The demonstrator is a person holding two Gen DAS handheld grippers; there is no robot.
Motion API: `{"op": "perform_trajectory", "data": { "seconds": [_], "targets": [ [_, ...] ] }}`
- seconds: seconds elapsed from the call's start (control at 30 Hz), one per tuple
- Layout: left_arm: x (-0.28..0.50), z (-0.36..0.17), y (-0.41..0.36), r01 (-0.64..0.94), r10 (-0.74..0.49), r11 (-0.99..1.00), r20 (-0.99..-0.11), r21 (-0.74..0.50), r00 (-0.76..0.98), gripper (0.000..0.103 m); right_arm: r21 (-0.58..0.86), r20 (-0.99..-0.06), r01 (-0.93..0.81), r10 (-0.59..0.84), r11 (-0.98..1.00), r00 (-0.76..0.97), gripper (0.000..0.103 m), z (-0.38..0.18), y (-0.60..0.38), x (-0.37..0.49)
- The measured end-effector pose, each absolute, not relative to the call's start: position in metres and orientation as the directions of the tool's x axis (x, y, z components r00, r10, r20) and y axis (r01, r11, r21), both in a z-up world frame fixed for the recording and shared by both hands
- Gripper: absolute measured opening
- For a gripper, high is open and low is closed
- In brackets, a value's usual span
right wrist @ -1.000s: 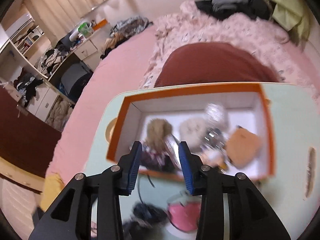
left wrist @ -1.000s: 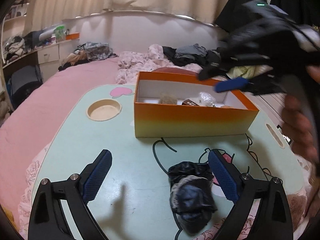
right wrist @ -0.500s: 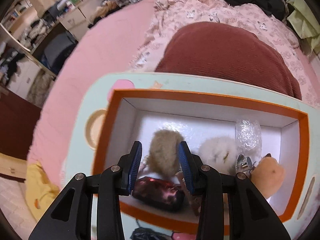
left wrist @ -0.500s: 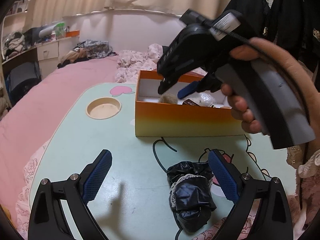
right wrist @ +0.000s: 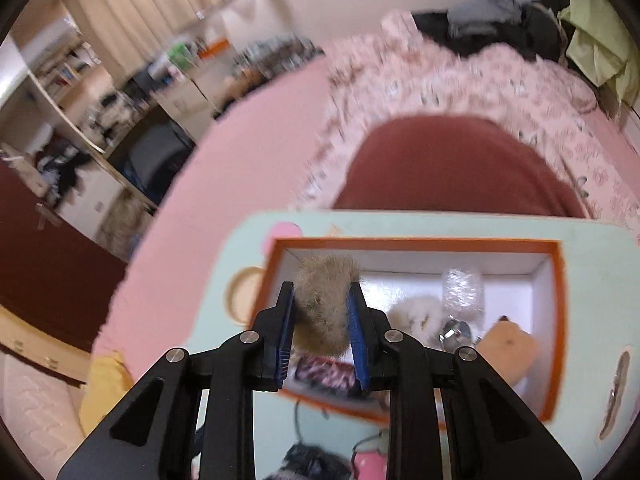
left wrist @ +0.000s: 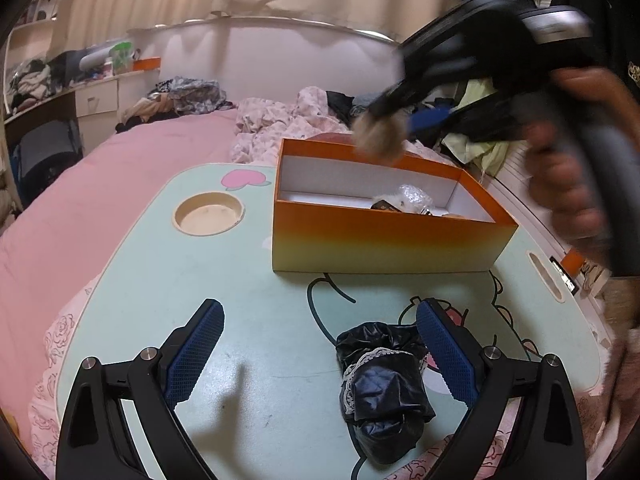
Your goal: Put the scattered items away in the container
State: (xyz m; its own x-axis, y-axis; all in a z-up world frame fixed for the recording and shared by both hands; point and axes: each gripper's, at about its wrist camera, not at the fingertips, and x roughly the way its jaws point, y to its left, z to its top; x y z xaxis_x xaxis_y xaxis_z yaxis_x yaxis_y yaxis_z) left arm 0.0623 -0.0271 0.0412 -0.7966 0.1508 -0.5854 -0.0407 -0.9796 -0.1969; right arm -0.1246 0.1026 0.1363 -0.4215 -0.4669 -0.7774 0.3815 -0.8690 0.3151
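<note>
1. Two tongs are in view. The left tongs [left wrist: 320, 344] hang low over the near part of the table [left wrist: 248, 320], with the blue pads wide apart and nothing between them.
2. A black bundle [left wrist: 382, 384] with white lace lies on the table, just inside the right pad of the left tongs, near it; I cannot tell if they touch.
3. Behind the bundle stands the orange box [left wrist: 384, 240], open at the top, on the far right part of the table. A round cup hole [left wrist: 209, 214] is in the table to the left of the box.
4. The right tongs [right wrist: 322, 320] are clamped on a brown fur ball [right wrist: 325, 308] and hold it in the air above the left end of the box.
5. Inside the box lie a white fur ball [right wrist: 416, 316], a clear wrap [right wrist: 462, 288], a metal piece [right wrist: 456, 332], a tan thing [right wrist: 510, 346] and a dark red thing [right wrist: 324, 374], the last one partly hidden under the tongs.
6. Beyond the table is a pink bed [left wrist: 120, 176] with a dark red cushion [right wrist: 456, 168].
</note>
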Motion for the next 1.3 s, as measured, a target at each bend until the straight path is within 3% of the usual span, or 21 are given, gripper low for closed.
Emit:
{"op": "perform_trajectory", "data": {
  "seconds": [0.17,0.63,0.73,0.8,0.87,1.0,1.1,1.17,1.23,1.3],
  "targets": [
    [0.061,0.039,-0.029,-0.034,0.153,-0.978,-0.594,-0.207,-0.790,0.097,0.303,-0.755,0.407,-0.478,-0.862,-0.450,0.026,0.151,0.129,-0.072],
    [0.060,0.038,-0.030,-0.026,0.144,-0.979,-0.603,-0.200,-0.785,0.097,0.229,-0.839,0.376,-0.378,-0.898,-0.392,0.027,0.057,0.158,-0.023],
    [0.060,0.038,-0.031,-0.025,0.144,-0.979,-0.602,-0.201,-0.786,0.097,0.231,-0.805,0.360,-0.385,-0.904,-0.451,0.036,0.063,0.166,-0.017],
    [0.060,0.038,-0.031,-0.024,0.142,-0.980,-0.601,-0.200,-0.786,0.097,0.267,-0.762,0.347,-0.417,-0.899,-0.496,0.048,0.071,0.177,-0.011],
    [0.060,0.039,-0.030,-0.026,0.136,-0.982,-0.604,-0.187,-0.786,0.097,0.295,-0.722,0.336,-0.439,-0.894,-0.535,0.067,0.077,0.186,-0.006],
    [0.055,0.057,-0.022,-0.049,0.117,-0.991,-0.614,-0.126,-0.780,0.097,0.307,-0.684,0.320,-0.442,-0.896,-0.581,0.067,0.085,0.198,0.000],
    [0.036,0.084,-0.017,-0.132,0.257,-0.962,-0.634,-0.238,-0.729,0.096,0.287,-0.676,0.336,-0.438,-0.897,-0.592,0.067,0.089,0.197,0.001],
    [0.014,0.098,-0.014,-0.159,0.376,-0.918,-0.667,-0.364,-0.643,0.079,0.294,-0.670,0.344,-0.449,-0.892,-0.592,0.067,0.090,0.195,0.001],
    [-0.013,0.103,-0.006,-0.138,0.431,-0.892,-0.716,-0.431,-0.549,0.071,0.306,-0.667,0.353,-0.463,-0.884,-0.584,0.067,0.089,0.195,0.001],
    [-0.038,0.102,0.003,-0.103,0.430,-0.894,-0.770,-0.437,-0.472,0.070,0.315,-0.671,0.363,-0.476,-0.877,-0.569,0.067,0.087,0.192,0.000]
  ]
}}
